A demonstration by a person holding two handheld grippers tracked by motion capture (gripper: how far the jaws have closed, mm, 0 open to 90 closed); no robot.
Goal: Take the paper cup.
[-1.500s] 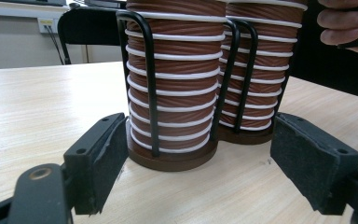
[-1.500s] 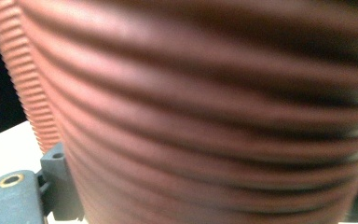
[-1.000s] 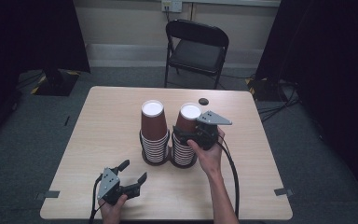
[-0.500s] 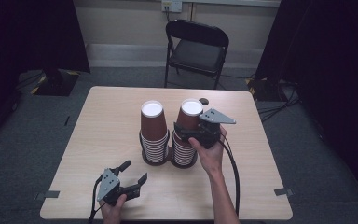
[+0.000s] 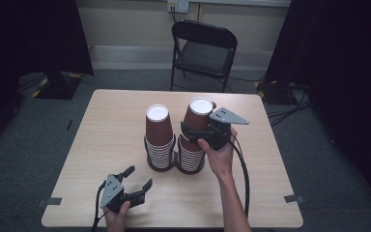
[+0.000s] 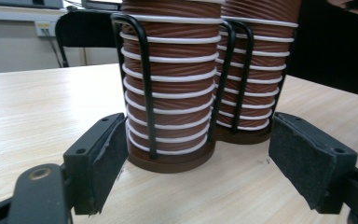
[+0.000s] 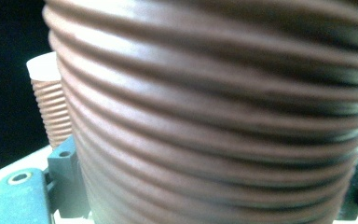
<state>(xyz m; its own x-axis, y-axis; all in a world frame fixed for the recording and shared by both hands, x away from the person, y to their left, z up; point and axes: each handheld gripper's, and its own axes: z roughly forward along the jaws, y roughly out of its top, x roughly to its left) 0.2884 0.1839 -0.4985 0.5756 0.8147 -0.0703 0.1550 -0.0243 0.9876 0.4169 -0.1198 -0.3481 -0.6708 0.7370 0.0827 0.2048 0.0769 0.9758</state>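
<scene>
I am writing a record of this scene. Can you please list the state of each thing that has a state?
Left gripper: open, holds nothing, low over the table.
Right gripper: shut on top cup.
Top cup: upside down, on the right stack, tilted.
Left stack: upside down, upright in its wire holder.
Right stack: upside down, in its wire holder.
Folding chair: unfolded, unoccupied.
</scene>
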